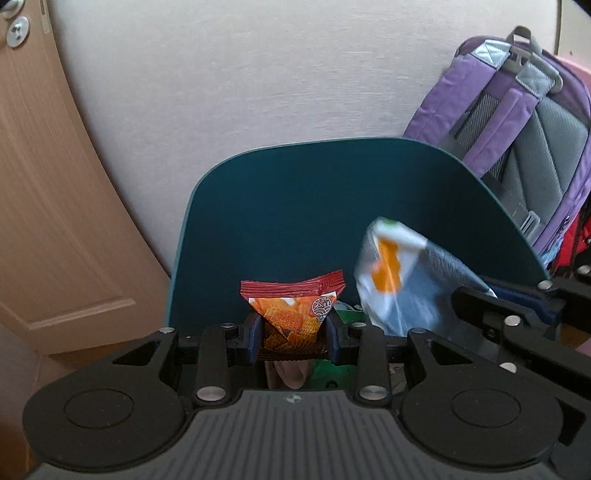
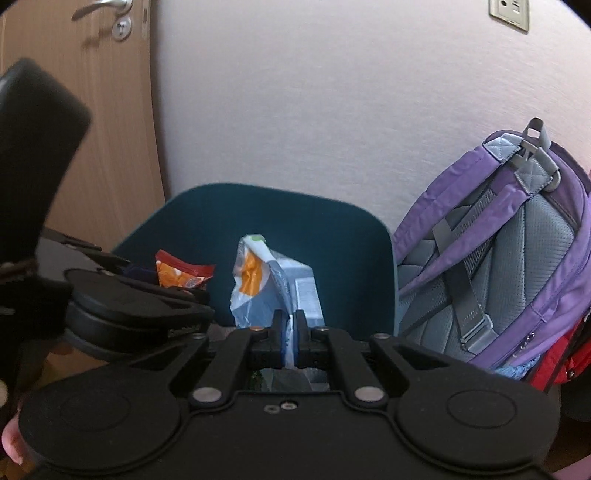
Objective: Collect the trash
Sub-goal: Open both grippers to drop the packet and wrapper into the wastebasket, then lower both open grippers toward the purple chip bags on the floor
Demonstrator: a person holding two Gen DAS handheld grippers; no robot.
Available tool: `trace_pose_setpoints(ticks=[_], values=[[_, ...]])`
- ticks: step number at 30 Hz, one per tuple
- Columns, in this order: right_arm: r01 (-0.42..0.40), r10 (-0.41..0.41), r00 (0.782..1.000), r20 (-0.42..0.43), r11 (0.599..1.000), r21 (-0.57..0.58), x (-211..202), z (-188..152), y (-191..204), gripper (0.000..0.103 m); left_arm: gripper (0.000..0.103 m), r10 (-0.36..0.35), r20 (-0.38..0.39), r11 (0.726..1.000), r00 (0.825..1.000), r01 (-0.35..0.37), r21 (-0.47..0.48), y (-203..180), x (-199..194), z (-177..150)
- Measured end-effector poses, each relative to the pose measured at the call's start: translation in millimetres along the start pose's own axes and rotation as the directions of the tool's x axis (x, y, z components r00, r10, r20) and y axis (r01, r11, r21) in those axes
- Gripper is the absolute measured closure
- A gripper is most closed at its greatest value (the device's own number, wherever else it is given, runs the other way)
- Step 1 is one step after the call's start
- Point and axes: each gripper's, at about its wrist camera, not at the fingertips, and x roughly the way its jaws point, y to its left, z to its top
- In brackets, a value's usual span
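Note:
My left gripper (image 1: pixel 294 334) is shut on an orange and red snack wrapper (image 1: pixel 291 314), held upright in front of a dark teal bin (image 1: pixel 314 206). The wrapper also shows in the right wrist view (image 2: pixel 183 275). My right gripper (image 2: pixel 290 338) is shut on a white, blue and orange plastic wrapper (image 2: pixel 273 288), which also shows in the left wrist view (image 1: pixel 402 277). Both wrappers hang over the teal bin (image 2: pixel 258 214). The right gripper sits to the right of the left one. More trash lies below the fingers, mostly hidden.
A purple and grey backpack (image 1: pixel 524 129) leans on the wall right of the bin, also in the right wrist view (image 2: pixel 498 251), with a red item (image 2: pixel 554 354) beside it. A wooden door (image 1: pixel 55 203) stands at the left. A wall socket (image 2: pixel 509 13) is high right.

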Motion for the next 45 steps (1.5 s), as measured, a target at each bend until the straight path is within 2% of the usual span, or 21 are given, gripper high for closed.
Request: trace_pose_setpoints(ticks=[3,6,9,11,15,17,23,26,33,38,45], values=[[0.005,-0.005,1.000,-0.014,1.000,0.000,1,-1,2,0.095,0.069,-0.007,0.004,1.000,1.000,0.007,-0.002,1,-1,-3],[0.013,-0.013,1.000,-0.026,1.000,-0.003,1,-2,1,0.087,0.069,-0.012,0.014,1.000,1.000,0.012,0.001,0,-6,-4],[0.010,-0.010,1.000,-0.027,1.000,-0.001,-6,-3,-1,0.082,0.060,-0.013,0.029,1.000,0.999,0.013,-0.006,5,-22,-10],[0.009,-0.009,1.000,-0.019,1.000,0.006,-12,-4,-3,0.078,0.048,-0.007,0.047,1.000,0.999,0.007,-0.009,5,-32,-10],[0.003,-0.003,1.000,-0.003,1.000,0.010,-35,-7,-6,0.067,0.045,-0.020,0.077,1.000,0.997,0.022,-0.021,8,-60,-14],[-0.001,0.001,1.000,0.011,1.000,0.002,-52,-9,-7,0.056,0.039,-0.028,0.093,0.999,0.995,0.030,-0.024,7,-78,-17],[0.004,-0.003,0.999,0.052,1.000,-0.016,-113,-21,-8,0.048,0.035,-0.037,0.147,0.999,0.988,0.036,0.006,-12,-132,-33],[0.006,-0.005,0.998,0.068,1.000,-0.009,-145,-33,-11,0.043,0.030,-0.038,0.163,0.999,0.986,0.035,0.023,-20,-161,-50],[0.023,-0.024,0.998,0.057,1.000,0.009,-207,-75,-14,0.035,0.030,-0.065,0.154,0.996,0.986,0.055,0.073,-47,-212,-104],[0.041,-0.041,0.999,0.023,0.999,0.012,-229,-114,-22,0.028,0.023,-0.090,0.134,0.991,0.987,0.075,0.115,-68,-219,-147],[0.064,-0.061,0.995,-0.082,0.997,0.031,-222,-181,-38,0.016,0.021,-0.180,0.047,0.972,0.983,0.171,0.159,-99,-198,-206]])
